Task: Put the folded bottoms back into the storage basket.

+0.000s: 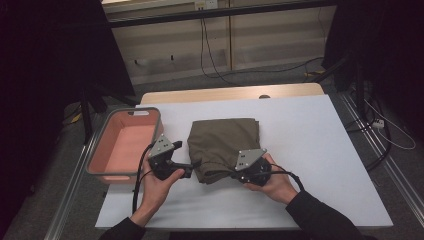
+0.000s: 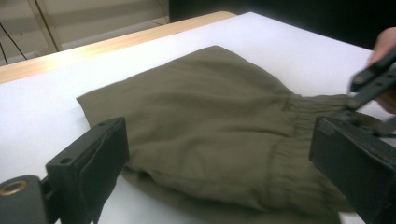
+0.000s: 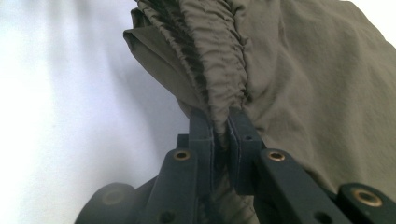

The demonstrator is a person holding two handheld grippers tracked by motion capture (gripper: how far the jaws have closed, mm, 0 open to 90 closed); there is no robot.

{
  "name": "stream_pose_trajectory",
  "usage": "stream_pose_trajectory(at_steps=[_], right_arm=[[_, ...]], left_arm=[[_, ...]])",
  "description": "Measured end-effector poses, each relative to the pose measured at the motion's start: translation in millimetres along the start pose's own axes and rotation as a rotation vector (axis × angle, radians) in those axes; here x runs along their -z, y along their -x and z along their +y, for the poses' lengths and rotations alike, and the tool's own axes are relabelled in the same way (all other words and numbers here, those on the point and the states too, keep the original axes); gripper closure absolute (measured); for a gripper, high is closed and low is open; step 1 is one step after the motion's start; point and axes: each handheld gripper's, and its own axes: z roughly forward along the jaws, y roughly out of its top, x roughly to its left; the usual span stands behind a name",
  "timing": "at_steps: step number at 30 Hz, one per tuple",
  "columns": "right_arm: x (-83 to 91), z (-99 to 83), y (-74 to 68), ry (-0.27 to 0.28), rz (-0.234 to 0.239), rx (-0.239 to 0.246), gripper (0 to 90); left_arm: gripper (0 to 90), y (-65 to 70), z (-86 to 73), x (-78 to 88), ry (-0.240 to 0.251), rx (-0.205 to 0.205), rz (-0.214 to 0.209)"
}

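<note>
Folded olive garment (image 1: 223,146) lies mid-table on the white sheet (image 1: 310,145). Right gripper (image 1: 239,172) is clamped on its gathered waistband at the near edge. Left gripper (image 1: 189,171) has jaws wide apart, at the near-left corner, not gripping. Pink bin (image 1: 125,144) sits left; bare sheet right.

olive-green folded garment (image 1: 223,141) | lies flat mid-table on white cover | gathered elastic waistband (image 3: 219,60) at my near edge, bunched and lifted slightly | rest smooth, folded square
</note>
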Motion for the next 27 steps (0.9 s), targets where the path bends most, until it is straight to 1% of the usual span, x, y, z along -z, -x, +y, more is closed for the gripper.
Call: stream_pose_trajectory(at_steps=[1, 2, 3, 4, 5, 6, 7, 10, 12, 14, 15, 16, 17, 18, 21, 23, 24, 25, 27], right_arm=[[2.4, 1.1, -1.7, 0.011, 0.006, 0.0, 81.8], [2.4, 1.1, -1.7, 0.011, 0.006, 0.0, 81.8], [3.7, 2.0, -2.8, 0.017, 0.006, -0.001, 81.8], [4.8, 2.6, -4.1, 0.02, 0.01, 0.001, 81.8], [5.6, 3.0, -5.4, 0.023, 0.011, 0.003, 81.8], [6.4, 2.7, -8.4, 0.024, 0.015, 0.007, 81.8], [6.4, 2.7, -8.4, 0.024, 0.015, 0.007, 81.8], [7.2, 1.5, -12.8, 0.023, 0.023, 0.007, 81.8], [8.6, 1.8, -14.6, 0.026, 0.027, 0.009, 81.8], [10.1, 2.3, -16.3, 0.033, 0.031, 0.007, 81.8], [10.7, 2.5, -17.4, 0.035, 0.032, 0.006, 81.8], [11.7, 3.0, -19.9, 0.035, 0.036, 0.01, 81.8], [11.7, 3.0, -19.9, 0.035, 0.036, 0.01, 81.8], [12.1, 3.2, -21.2, 0.037, 0.038, 0.009, 81.8], [13.5, 3.7, -24.6, 0.041, 0.046, 0.012, 81.8], [14.2, 3.7, -26.8, 0.044, 0.05, 0.017, 81.8], [14.6, 3.6, -28.0, 0.042, 0.053, 0.017, 81.8], [14.9, 3.6, -29.2, 0.043, 0.054, 0.017, 81.8], [14.9, 3.5, -30.6, 0.04, 0.057, 0.021, 81.7]], left_arm=[[4.8, -3.4, 1.1, -6.1, -0.01, 0.019, -0.004], [4.8, -3.4, 1.1, -6.1, -0.01, 0.019, -0.004], [4.8, -5.1, 1.4, -9.1, -0.025, 0.017, -0.006], [5.1, -6.8, 1.6, -11.6, -0.027, 0.016, -0.002], [5.1, -8.5, 1.7, -13.8, -0.021, 0.015, 0.007], [5.1, -10.6, 2.4, -15.9, -0.027, 0.019, 0.013], [5.1, -13.1, 3.1, -17.9, -0.027, 0.025, 0.018], [4.4, -20.4, 5.7, -24.8, -0.032, 0.059, 0.047], [4.2, -25.5, 8.1, -31.7, -0.054, 0.053, 0.056], [5.2, -30.3, 10.8, -39.0, -0.083, 0.039, 0.063], [5.2, -32.8, 12.1, -42.4, -0.088, 0.043, 0.068], [5.2, -37.8, 13.9, -48.1, -0.083, 0.054, 0.076], [5.2, -37.8, 13.9, -48.1, -0.083, 0.054, 0.076], [5.2, -39.9, 14.2, -51.3, -0.078, 0.062, 0.078], [5.2, -46.4, 13.9, -61.0, -0.095, 0.095, 0.081], [5.4, -51.0, 12.9, -67.2, -0.115, 0.1, 0.089], [5.8, -53.1, 12.7, -69.8, -0.118, 0.109, 0.097], [6.4, -55.3, 12.4, -72.8, -0.112, 0.124, 0.095], [7.8, -60.3, 13.9, -77.9, -0.118, 0.144, 0.103]])
